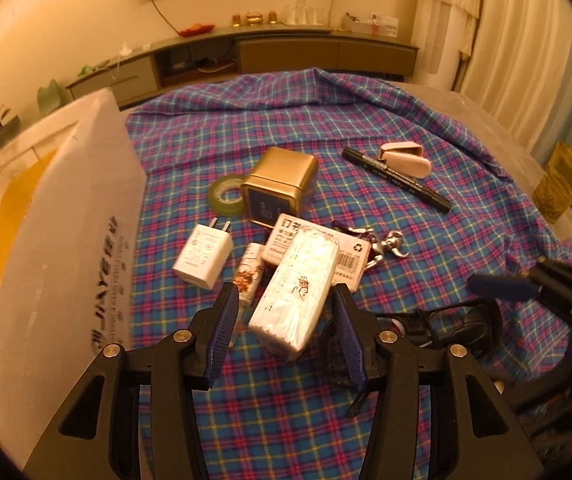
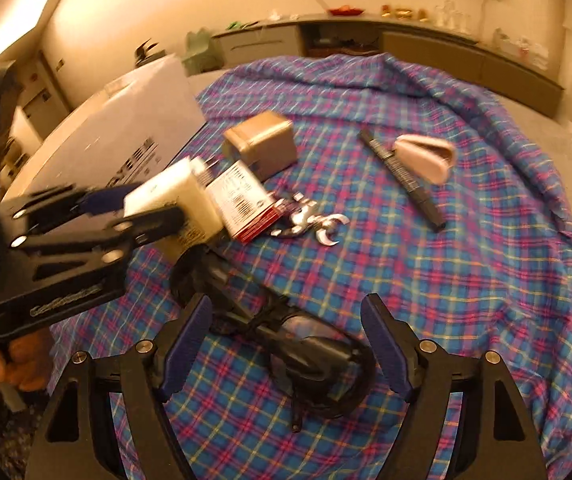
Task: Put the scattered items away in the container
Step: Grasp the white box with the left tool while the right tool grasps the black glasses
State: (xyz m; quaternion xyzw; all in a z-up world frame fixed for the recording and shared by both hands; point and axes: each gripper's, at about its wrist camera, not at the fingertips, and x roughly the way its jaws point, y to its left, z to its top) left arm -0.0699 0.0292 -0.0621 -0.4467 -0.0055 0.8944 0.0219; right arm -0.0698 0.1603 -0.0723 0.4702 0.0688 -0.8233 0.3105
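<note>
My left gripper [image 1: 284,304] is open, its jaws on either side of a white tissue pack [image 1: 295,294] that lies on the plaid cloth [image 1: 365,148]. Around it lie a white charger [image 1: 203,253], a small floral tube [image 1: 250,276], a labelled box [image 1: 317,250], a gold tin [image 1: 280,184], a tape roll [image 1: 228,194], a silver keychain [image 1: 389,244], a black marker [image 1: 395,178] and a pink stapler [image 1: 403,156]. The white container [image 1: 62,216] stands at the left. My right gripper [image 2: 286,316] is open over black sunglasses [image 2: 305,348].
The cloth-covered table's bare edge [image 1: 445,98] shows at the far right. A low cabinet [image 1: 246,52] runs along the wall behind. A gold-coloured box [image 1: 561,180] stands off the table's right side. The left gripper also shows in the right wrist view [image 2: 134,204], blurred.
</note>
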